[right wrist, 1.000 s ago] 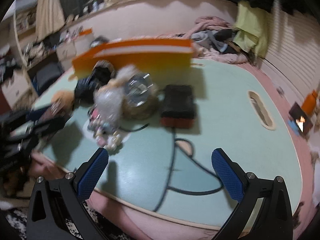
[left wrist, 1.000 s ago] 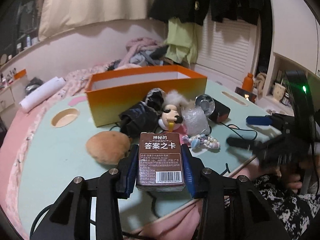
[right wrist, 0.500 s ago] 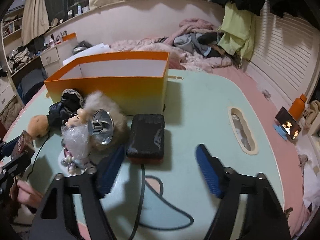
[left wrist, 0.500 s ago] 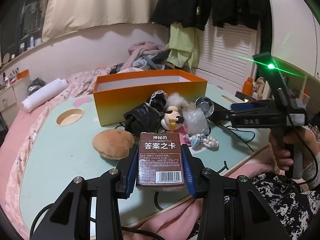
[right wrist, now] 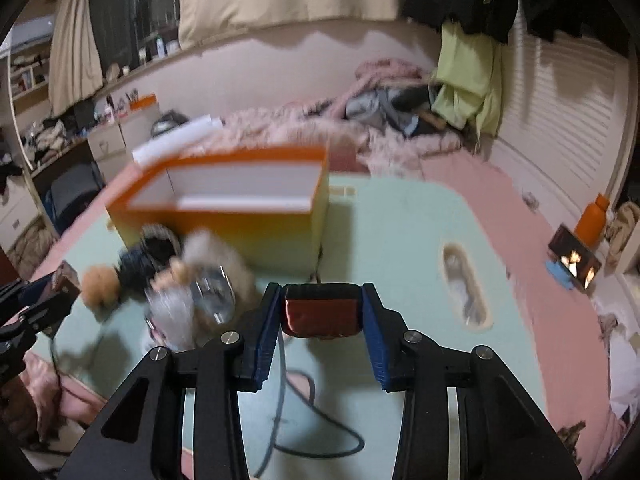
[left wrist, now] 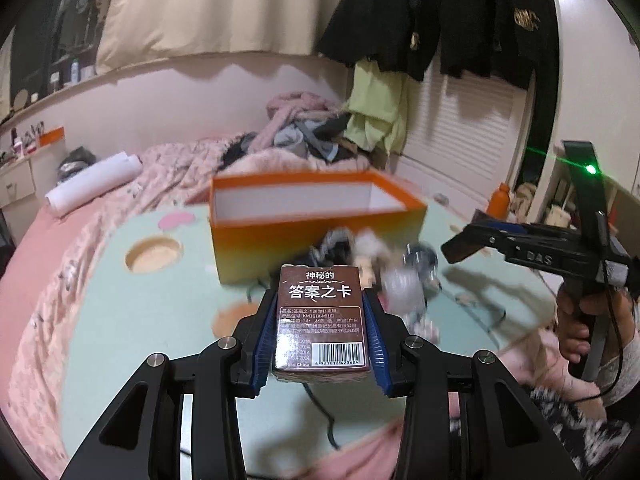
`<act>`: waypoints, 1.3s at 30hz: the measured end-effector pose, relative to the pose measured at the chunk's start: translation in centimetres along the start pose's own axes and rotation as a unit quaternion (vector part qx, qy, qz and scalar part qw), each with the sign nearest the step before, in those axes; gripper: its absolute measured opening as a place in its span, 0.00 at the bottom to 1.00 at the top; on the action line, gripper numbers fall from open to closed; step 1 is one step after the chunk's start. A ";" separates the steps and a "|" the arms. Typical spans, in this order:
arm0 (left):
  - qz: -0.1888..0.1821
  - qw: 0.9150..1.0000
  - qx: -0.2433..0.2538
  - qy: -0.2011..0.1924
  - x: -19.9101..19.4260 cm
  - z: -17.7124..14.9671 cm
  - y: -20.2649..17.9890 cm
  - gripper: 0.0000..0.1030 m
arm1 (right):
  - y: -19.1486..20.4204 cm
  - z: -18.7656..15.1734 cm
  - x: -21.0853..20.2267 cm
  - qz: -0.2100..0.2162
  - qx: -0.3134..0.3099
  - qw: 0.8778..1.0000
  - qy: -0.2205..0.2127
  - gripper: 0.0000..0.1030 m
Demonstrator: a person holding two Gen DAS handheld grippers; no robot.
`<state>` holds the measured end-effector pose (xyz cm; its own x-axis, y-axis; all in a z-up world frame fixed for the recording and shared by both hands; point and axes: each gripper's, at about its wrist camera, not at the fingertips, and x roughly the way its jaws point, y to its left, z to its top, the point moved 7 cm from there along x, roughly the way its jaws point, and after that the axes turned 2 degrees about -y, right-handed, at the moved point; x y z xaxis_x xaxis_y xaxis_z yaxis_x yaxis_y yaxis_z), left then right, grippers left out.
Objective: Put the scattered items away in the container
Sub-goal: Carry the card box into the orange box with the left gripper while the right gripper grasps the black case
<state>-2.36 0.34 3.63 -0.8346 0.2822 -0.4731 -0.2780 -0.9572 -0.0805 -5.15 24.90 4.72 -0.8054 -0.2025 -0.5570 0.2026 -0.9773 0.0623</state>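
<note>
My left gripper (left wrist: 320, 320) is shut on a brown card box (left wrist: 320, 320) with white Chinese writing and holds it up above the table, in front of the open orange box (left wrist: 312, 220). My right gripper (right wrist: 320, 320) is shut on a black and red case (right wrist: 320, 312), just in front of the orange box (right wrist: 224, 208). A blurred pile lies left of it: a fluffy doll (right wrist: 204, 252), a shiny silver object (right wrist: 216, 292), a clear wrapped packet (right wrist: 168, 308), a black bundle (right wrist: 140, 260) and a tan round bun (right wrist: 100, 284).
The pale green table (right wrist: 400, 232) has an oval cut-out (right wrist: 466, 292) at right and a round one (left wrist: 154, 254) at left. A dark cable (right wrist: 304, 420) runs over the front edge. A pink bed with clothes lies behind. The right gripper shows in the left view (left wrist: 520, 240).
My right gripper moved in and closed on the black and red case. My left gripper lifted the card box higher and toward the orange box.
</note>
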 end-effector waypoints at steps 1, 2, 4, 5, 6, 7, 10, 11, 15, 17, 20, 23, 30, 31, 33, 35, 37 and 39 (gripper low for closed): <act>0.003 1.000 0.000 -0.003 0.3 1.2 0.3 0.38 | 0.1 0.7 -0.2 0.002 -0.003 1.000 -0.007 0.39; 0.006 1.000 0.001 -0.003 0.6 2.1 0.6 0.38 | 0.3 1.5 -0.3 0.006 -0.004 1.000 -0.013 0.39; 0.012 1.000 0.003 -0.004 1.4 3.9 1.2 0.38 | 0.7 3.1 -0.1 0.015 -0.004 1.000 -0.023 0.39; 0.016 1.000 0.005 -0.003 2.1 5.0 1.5 0.38 | 0.9 4.1 0.0 0.021 -0.003 0.999 -0.029 0.39; 0.015 1.000 0.007 -0.001 2.7 5.8 1.7 0.38 | 1.2 5.1 0.1 0.027 -0.003 0.999 -0.036 0.39; 0.010 1.000 0.006 0.003 3.8 6.8 2.0 0.38 | 1.5 6.0 0.4 0.031 -0.002 0.999 -0.042 0.39; -0.007 1.000 -0.006 0.021 6.7 8.4 2.1 0.38 | 2.5 8.2 1.6 0.052 0.005 0.997 -0.049 0.39; -0.008 1.000 -0.009 0.028 7.7 8.8 2.2 0.38 | 2.6 8.6 2.2 0.056 0.010 0.997 -0.048 0.39; -0.002 0.998 -0.017 0.060 11.6 9.1 2.7 0.38 | 3.7 9.1 5.8 0.066 0.018 0.998 -0.015 0.39; 0.014 0.997 -0.015 0.080 13.5 8.8 3.2 0.38 | 4.2 8.8 7.6 0.067 0.015 0.998 0.003 0.39; 0.032 0.993 -0.030 0.108 15.2 8.0 4.3 0.39 | 4.9 8.4 10.3 0.061 0.007 0.998 0.034 0.39; 0.025 0.992 -0.053 0.109 14.8 7.6 5.0 0.60 | 4.9 8.3 11.7 0.059 0.012 0.997 0.049 0.40; 0.014 0.995 -0.075 0.063 10.5 7.7 5.8 0.75 | 4.7 8.8 7.6 0.050 0.014 0.999 -0.007 0.68; 0.013 0.995 -0.075 0.058 9.7 7.5 5.9 0.76 | 4.9 8.7 6.6 0.051 0.008 0.999 -0.017 0.68; 0.024 0.996 -0.064 0.050 8.0 6.8 5.7 0.81 | 5.4 8.0 4.6 0.052 -0.007 0.998 -0.028 0.69; 0.050 0.997 -0.048 0.042 6.1 5.6 5.4 0.81 | 6.1 7.2 2.8 0.058 -0.021 0.998 -0.033 0.69; 0.055 0.997 -0.043 0.040 4.6 4.0 4.9 0.82 | 6.8 5.7 1.2 0.069 -0.037 0.996 -0.031 0.71; 0.041 0.997 -0.034 0.050 3.2 1.4 3.8 0.82 | 7.5 3.9 -0.1 0.075 -0.057 0.995 -0.027 0.72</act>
<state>-6.72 -2.29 3.01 -0.8009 0.1977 -0.5652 -0.1749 -0.9800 -0.0949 -5.67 17.37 8.44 -0.7893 -0.3509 -0.5039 0.3814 -0.9233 0.0455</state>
